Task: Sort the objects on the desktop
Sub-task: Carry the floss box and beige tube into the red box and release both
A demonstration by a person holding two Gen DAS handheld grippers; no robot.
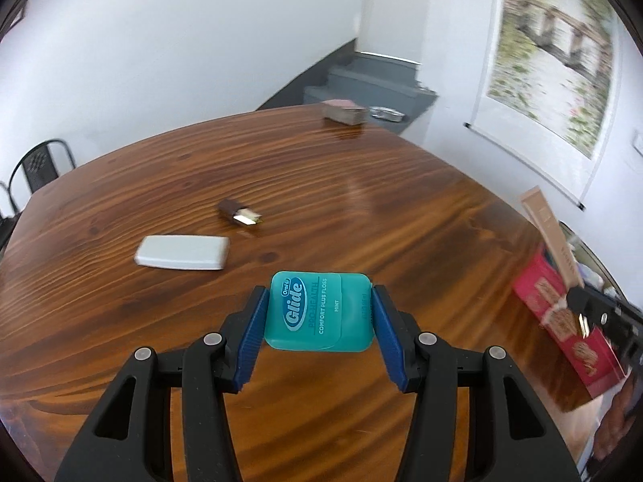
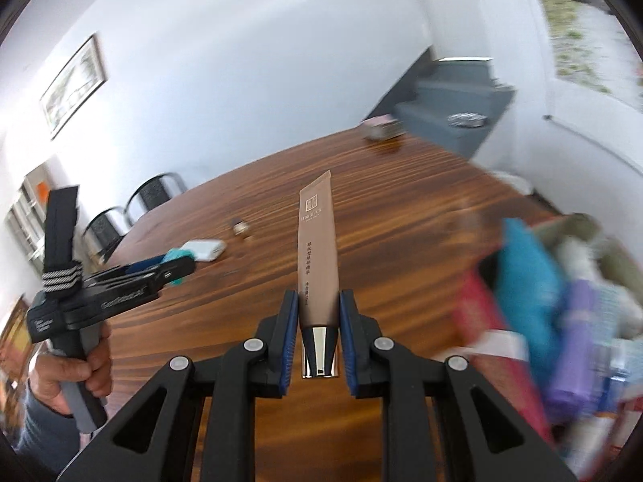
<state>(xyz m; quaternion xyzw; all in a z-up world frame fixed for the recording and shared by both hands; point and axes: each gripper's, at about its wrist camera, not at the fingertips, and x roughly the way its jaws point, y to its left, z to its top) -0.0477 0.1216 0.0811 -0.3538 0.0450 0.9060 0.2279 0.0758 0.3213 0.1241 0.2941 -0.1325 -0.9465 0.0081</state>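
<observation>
My left gripper [image 1: 319, 295] is shut on a teal Glide floss box [image 1: 319, 311] and holds it above the wooden table [image 1: 361, 209]. It also shows at the left of the right wrist view [image 2: 179, 267]. My right gripper [image 2: 318, 301] is shut on a tan cosmetic tube [image 2: 317, 249] with a shiny cap, its flat end pointing forward. The tube also shows at the right edge of the left wrist view [image 1: 550, 237]. A white flat case [image 1: 183, 252] and a small brown-and-silver item [image 1: 240, 213] lie on the table.
A red box [image 1: 570, 329] full of mixed items [image 2: 534, 281] sits at the table's right edge. A small box [image 1: 345, 111] stands at the far edge. Metal chairs [image 2: 132, 205] stand at the left side. Grey stairs [image 1: 373, 80] lie beyond.
</observation>
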